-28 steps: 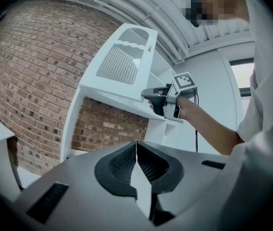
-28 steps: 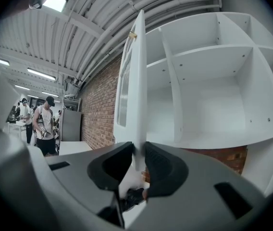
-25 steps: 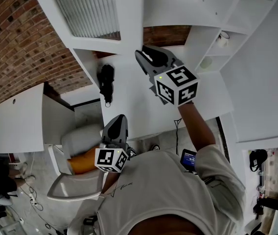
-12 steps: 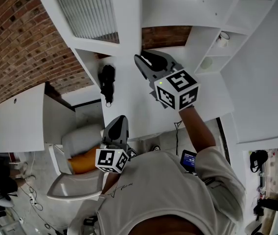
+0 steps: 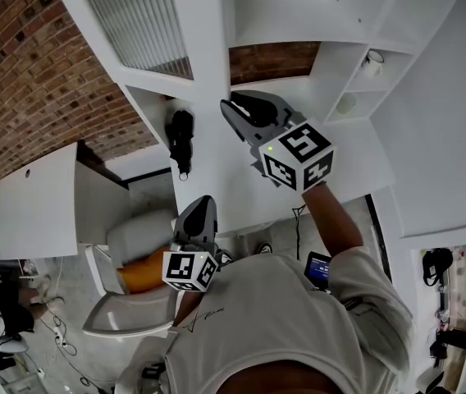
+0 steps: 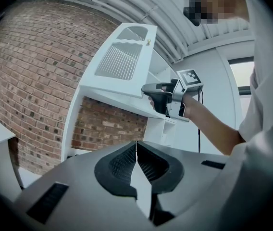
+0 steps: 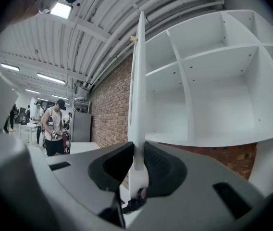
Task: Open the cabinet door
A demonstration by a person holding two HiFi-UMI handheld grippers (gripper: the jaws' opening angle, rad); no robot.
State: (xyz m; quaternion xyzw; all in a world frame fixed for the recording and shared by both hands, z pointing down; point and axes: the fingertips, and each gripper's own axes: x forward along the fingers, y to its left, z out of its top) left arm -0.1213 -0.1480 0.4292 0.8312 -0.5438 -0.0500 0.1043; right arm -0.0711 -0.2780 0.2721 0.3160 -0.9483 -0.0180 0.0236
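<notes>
- Edge-on is all we get of the cabinet door (image 7: 137, 81) in the right gripper view. Its ribbed-glass face shows only from the head view.
- We cannot identify the dark object (image 5: 179, 138) beside the door.
- The right claw (image 5: 231, 109) pinches the door's free edge narrowly, and its jaws have just been closing on it.
- Since a second ago, door and right claw have swung slightly leftward in the head view, baring more of the shelves (image 5: 364, 64).
- The left claw (image 5: 203, 208) stays low by the person's chest, pressed together on nothing.
- Print on the phone screen (image 5: 317, 268) is too small for us to read.
</notes>
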